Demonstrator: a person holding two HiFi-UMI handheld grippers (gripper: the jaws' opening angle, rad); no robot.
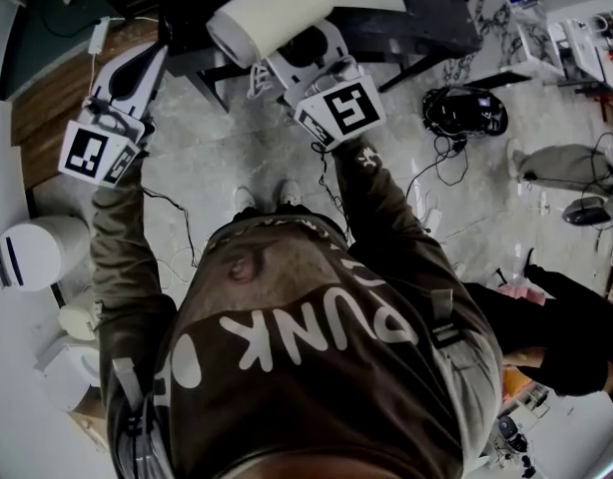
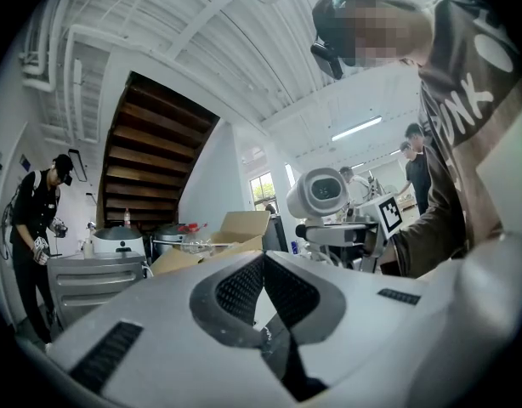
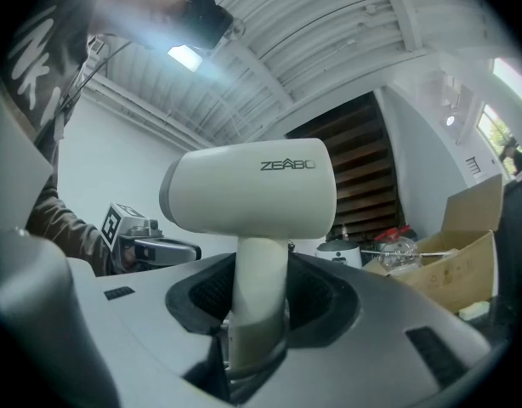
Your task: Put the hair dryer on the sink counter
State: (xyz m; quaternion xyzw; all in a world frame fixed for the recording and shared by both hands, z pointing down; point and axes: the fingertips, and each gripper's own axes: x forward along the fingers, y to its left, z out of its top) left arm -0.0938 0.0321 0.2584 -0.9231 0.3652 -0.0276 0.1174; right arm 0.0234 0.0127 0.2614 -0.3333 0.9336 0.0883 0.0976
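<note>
The white hair dryer [image 3: 252, 195] stands upright in the right gripper view, and its barrel [image 1: 272, 18] shows at the top of the head view. My right gripper [image 3: 259, 300] is shut on its handle, with a pad pressing on each side. The dryer [image 2: 320, 192] also appears in the left gripper view, held up in the air at mid-right. My left gripper [image 2: 263, 270] is shut with nothing between its pads, and it is raised to the left of the right one [image 1: 137, 78]. No sink counter can be made out in any view.
Below me are a marble-patterned floor [image 1: 227, 158] with cables and a black headset [image 1: 464, 110]. A white round appliance [image 1: 37, 252] sits at the left and a dark table frame [image 1: 416, 18] stands ahead. A cardboard box [image 3: 452, 257] is nearby. Other people [image 2: 36, 219] stand around.
</note>
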